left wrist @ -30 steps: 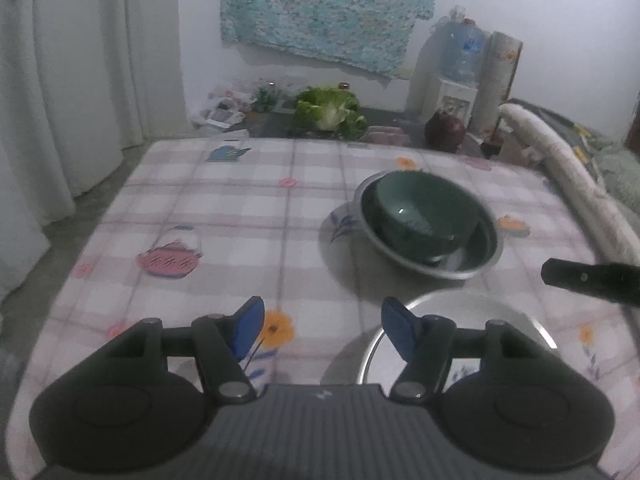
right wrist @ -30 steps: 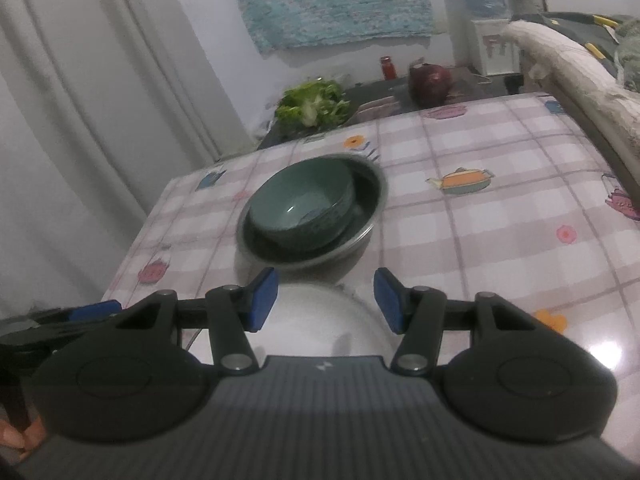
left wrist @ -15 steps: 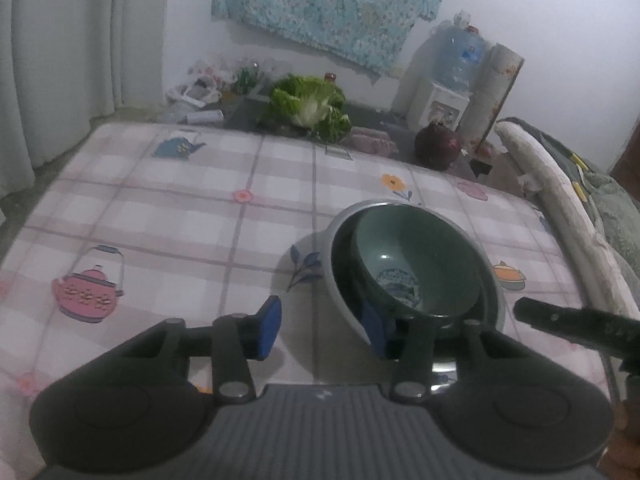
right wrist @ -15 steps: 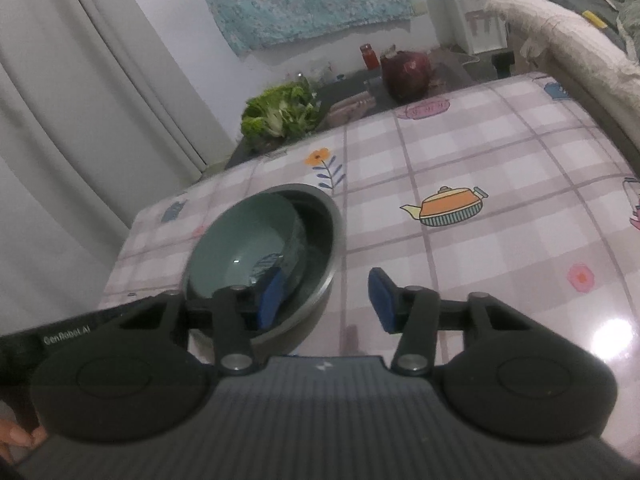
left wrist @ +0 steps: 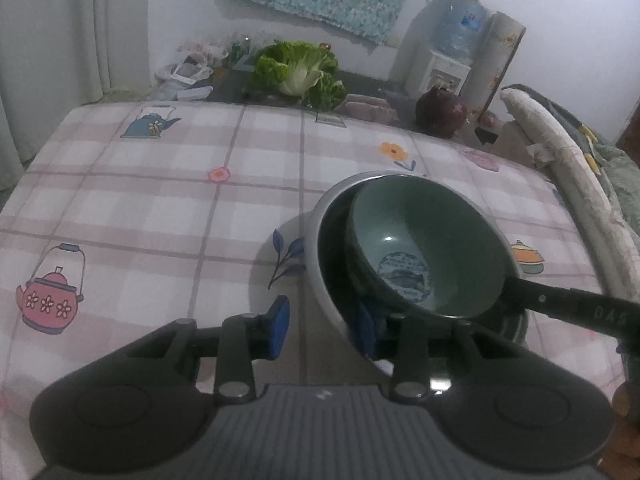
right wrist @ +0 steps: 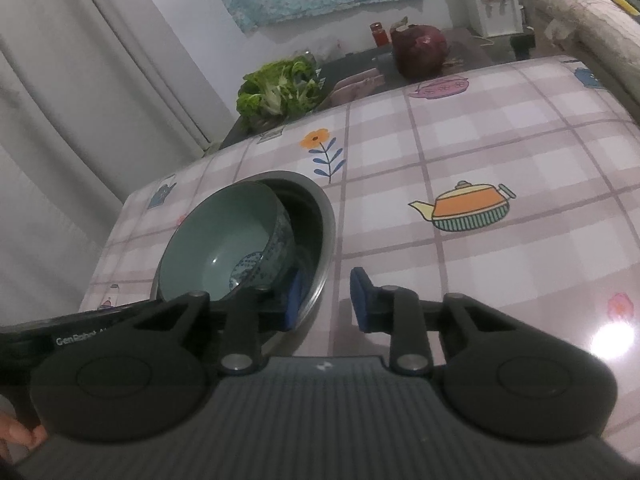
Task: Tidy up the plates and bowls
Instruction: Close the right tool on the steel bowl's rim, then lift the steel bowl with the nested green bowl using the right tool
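A green ceramic bowl with a blue pattern sits tilted inside a larger metal bowl on the checked tablecloth. My left gripper is open, and its jaws straddle the metal bowl's near left rim. My right gripper is open and its jaws straddle the metal bowl's right rim; the green bowl lies just left of it. One right finger shows in the left wrist view, at the bowls' right edge.
The table carries teapot and flower prints. Beyond its far edge stand a lettuce, a dark red round object and a water dispenser. A padded roll lies along the right side. Curtains hang at the left.
Both grippers have moved forward over the near plate to the stacked bowls. Each now has its open jaws either side of the metal bowl's rim. The plate has gone out of view.
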